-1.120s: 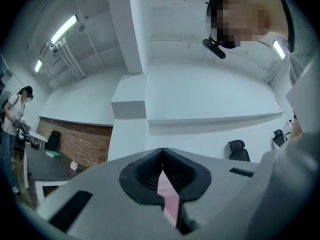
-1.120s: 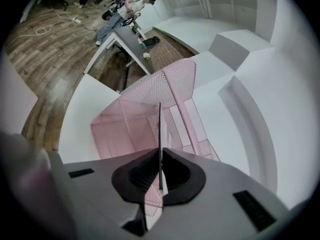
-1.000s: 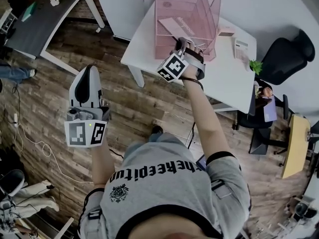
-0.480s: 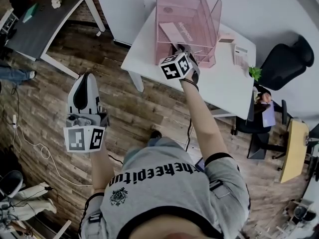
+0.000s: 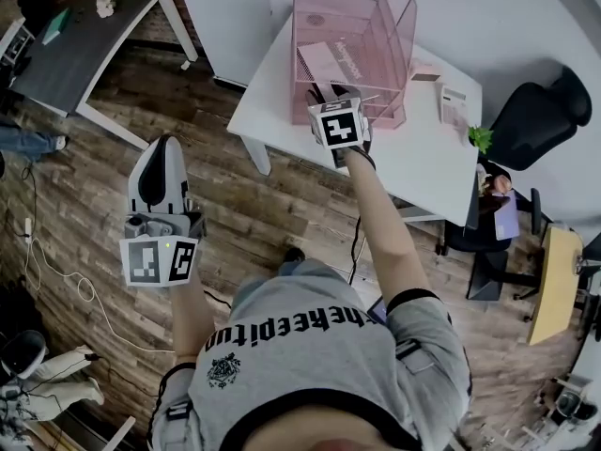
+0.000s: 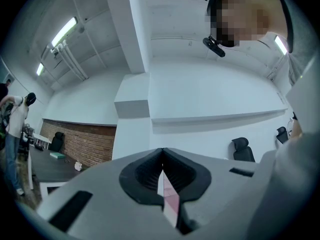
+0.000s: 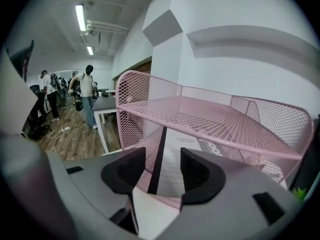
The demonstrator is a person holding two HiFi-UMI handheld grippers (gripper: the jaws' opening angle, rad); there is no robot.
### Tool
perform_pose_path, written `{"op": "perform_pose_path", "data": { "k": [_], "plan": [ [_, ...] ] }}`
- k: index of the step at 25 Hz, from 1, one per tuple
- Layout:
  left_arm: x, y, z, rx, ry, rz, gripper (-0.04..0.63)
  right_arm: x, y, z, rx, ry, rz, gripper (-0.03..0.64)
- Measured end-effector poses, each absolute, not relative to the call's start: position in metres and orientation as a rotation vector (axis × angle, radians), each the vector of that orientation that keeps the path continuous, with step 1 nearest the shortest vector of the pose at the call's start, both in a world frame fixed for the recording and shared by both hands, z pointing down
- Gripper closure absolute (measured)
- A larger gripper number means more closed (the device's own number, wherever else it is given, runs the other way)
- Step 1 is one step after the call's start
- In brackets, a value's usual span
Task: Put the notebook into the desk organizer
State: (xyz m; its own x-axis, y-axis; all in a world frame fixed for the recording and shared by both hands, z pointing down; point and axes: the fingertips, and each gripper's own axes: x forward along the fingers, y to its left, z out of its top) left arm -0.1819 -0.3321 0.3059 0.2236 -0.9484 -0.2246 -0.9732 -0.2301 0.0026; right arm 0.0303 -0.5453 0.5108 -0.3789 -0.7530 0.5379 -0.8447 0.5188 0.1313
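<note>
Rolled level since a second ago, the right gripper (image 5: 336, 95) has just been opening its jaws, now wide and clear of the pale, dark-spined notebook (image 5: 328, 61). It lies flat in the lower tray of the pink wire-mesh desk organizer (image 5: 353, 6) on the white table (image 5: 418, 153). The left gripper (image 5: 161, 143) hangs closed (over the wooden plank floor (image 5: 249, 209)). Only the right gripper view shows people standing (image 7: 88, 96).

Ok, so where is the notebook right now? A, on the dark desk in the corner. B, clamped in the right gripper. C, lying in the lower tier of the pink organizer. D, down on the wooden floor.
C: the notebook lies on the lower tier of the pink organizer, under its upper shelf. The right gripper, whose jaws have just been opening, has nothing pressed between them.
</note>
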Motion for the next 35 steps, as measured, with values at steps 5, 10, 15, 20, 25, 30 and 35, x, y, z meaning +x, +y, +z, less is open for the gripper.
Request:
{"op": "perform_pose_path", "data": {
  "k": [5,10,15,20,25,30,35],
  "plan": [
    [-0.18,-0.332,0.305,-2.357,1.841,0.28,0.591,0.029,-0.533,0.504,1.321,-2.293,0.326,0.423],
    [-0.176,-0.333,0.303,-2.388,1.803,0.3,0.592,0.031,-0.516,0.488,1.381,-2.364,0.379,0.476],
    [-0.17,-0.335,0.297,-2.434,1.728,0.315,0.591,0.041,-0.5,0.47,1.487,-2.36,0.343,0.605],
    [-0.167,-0.34,0.292,-2.486,1.659,0.313,0.592,0.046,-0.485,0.455,1.551,-2.358,0.297,0.615],
    [-0.167,-0.34,0.29,-2.536,1.595,0.316,0.591,0.048,-0.466,0.436,1.627,-2.373,0.262,0.615],
    [-0.163,-0.337,0.287,-2.575,1.542,0.322,0.591,0.051,-0.442,0.417,1.701,-2.382,0.214,0.615],
    [-0.158,-0.334,0.284,-2.609,1.486,0.34,0.591,0.052,-0.419,0.398,1.759,-2.387,0.166,0.615]
  ]
}}
